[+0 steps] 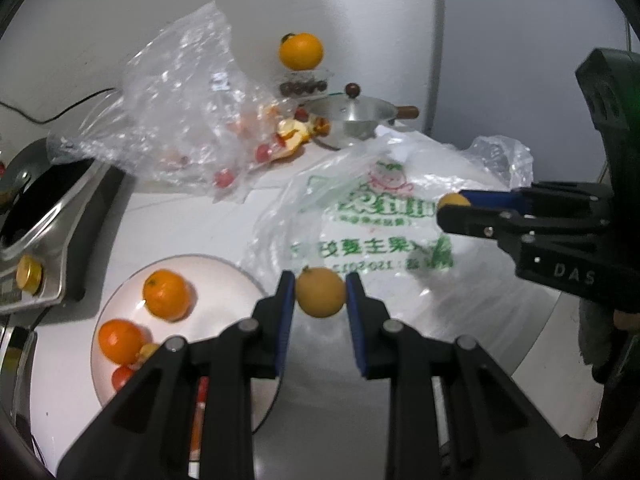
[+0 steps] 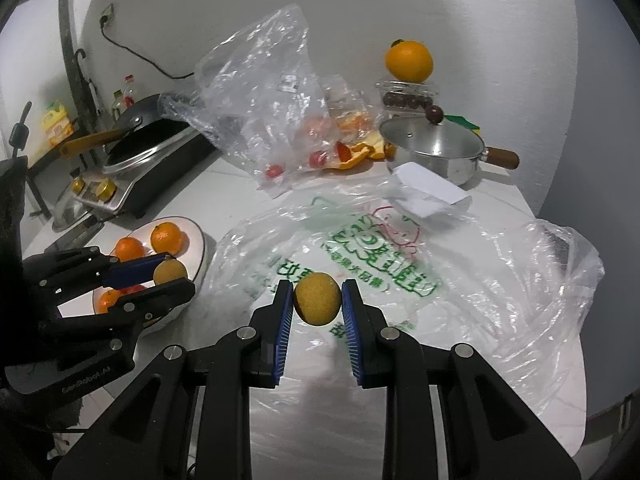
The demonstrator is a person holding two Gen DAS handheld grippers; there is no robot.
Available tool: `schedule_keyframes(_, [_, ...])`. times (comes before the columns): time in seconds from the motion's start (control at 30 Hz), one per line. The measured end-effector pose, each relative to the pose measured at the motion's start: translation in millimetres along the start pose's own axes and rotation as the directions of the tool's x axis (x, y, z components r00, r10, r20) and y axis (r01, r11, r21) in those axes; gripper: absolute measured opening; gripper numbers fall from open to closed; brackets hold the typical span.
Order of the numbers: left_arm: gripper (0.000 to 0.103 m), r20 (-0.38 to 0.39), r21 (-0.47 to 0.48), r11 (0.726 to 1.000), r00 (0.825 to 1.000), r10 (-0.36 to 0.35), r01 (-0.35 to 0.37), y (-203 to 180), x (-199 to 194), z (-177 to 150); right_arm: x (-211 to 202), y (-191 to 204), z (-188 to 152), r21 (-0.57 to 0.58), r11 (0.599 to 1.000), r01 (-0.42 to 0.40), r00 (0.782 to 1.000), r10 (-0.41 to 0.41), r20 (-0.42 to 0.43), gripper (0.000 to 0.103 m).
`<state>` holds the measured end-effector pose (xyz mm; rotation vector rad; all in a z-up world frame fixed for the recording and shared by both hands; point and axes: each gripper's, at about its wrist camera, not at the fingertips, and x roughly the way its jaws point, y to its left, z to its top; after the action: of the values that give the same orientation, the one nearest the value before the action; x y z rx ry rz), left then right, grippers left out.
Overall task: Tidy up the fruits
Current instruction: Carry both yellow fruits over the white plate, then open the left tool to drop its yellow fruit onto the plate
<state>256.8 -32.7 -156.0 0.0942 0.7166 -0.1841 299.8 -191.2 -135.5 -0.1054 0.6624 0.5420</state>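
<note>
We see both tongs clamped on fruit. The left tongs (image 1: 320,294) grip a small dull-yellow fruit (image 1: 320,292) between their blue pads (image 1: 285,312), held in the air above the printed bag (image 1: 380,220), just right of the plate (image 1: 224,280). From the right wrist view, the left tongs (image 2: 170,276) sit over the near edge of the plate (image 2: 202,240), with that fruit (image 2: 170,272) between the pads.

The right tongs (image 2: 317,300) clamp a second dull-yellow fruit (image 2: 317,299), also clear of the table (image 2: 500,200), above the same printed bag (image 2: 360,248). In the left wrist view the right tongs (image 1: 454,204) come in from the right, and only a little of their fruit (image 1: 452,201) shows at the tips.

On the plate lie two oranges (image 1: 166,294) and a few small red fruits (image 1: 122,376), partly hidden behind the left tongs. At the back a clear bag (image 2: 256,92) stands crumpled, with small red fruits (image 2: 318,158) and orange peel (image 2: 360,152) at its foot. Beside these stands a steel pot (image 2: 436,152) with a lid and wooden handle. Behind the pot a large orange (image 2: 409,60) rests on a clear box of dark fruit (image 2: 406,98). A cooker with a pan (image 2: 148,140) stands to the left of the plate. A second clear bag (image 2: 552,264) lies crumpled at the right of the table.
</note>
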Motion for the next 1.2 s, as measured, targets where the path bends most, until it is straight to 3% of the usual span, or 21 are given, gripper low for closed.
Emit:
schedule_keyframes(0.53, [0.026, -0.041, -0.070, 0.996, 0.997, 0.059, -0.062, 42, 0, -25, 22, 30, -8, -0.024, 0.999, -0.048, 0.998, 0.047, -0.042, 0.026])
schedule_keyframes(0.93, [0.027, -0.099, -0.100, 0.994, 0.995, 0.028, -0.038, 46, 18, -31, 33, 28, -11, -0.018, 0.998, -0.060, 0.997, 0.059, -0.059, 0.026])
schedule_keyframes(1.2, [0.029, -0.082, -0.101, 0.994, 0.996, 0.026, -0.034, 46, 12, -29, 32, 28, -10, -0.022, 0.998, -0.052, 0.997, 0.050, -0.057, 0.026])
